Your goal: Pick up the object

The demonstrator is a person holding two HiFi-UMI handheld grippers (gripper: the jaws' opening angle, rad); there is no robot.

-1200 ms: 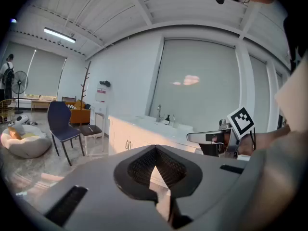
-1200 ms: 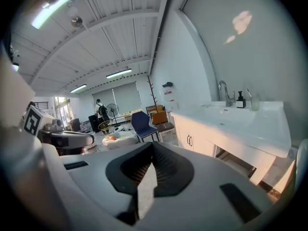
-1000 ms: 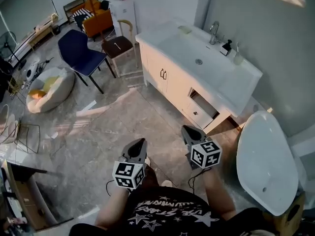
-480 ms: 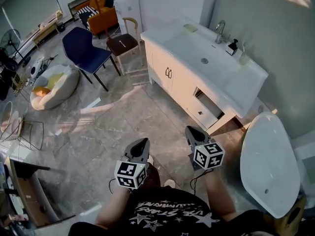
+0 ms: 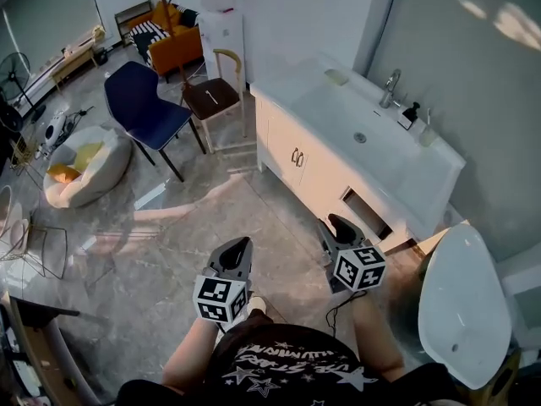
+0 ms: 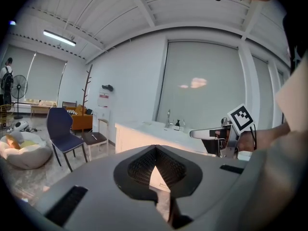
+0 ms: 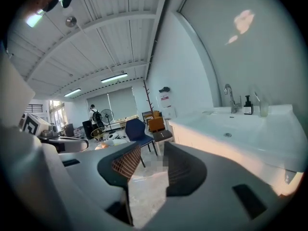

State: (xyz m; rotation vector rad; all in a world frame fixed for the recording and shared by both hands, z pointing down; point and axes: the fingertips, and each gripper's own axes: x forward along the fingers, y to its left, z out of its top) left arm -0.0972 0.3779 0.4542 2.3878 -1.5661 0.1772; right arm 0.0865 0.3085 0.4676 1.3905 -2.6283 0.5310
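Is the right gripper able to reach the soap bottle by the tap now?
Probably not yet: the right gripper, jaws opening and empty, hangs low before the cabinet, while the soap bottle stands at the back of the counter.

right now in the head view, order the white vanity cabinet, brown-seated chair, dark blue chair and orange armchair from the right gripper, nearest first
Right gripper, jaws opening, empty:
1. white vanity cabinet, just ahead
2. brown-seated chair, ahead left
3. dark blue chair, farther left
4. orange armchair, far back
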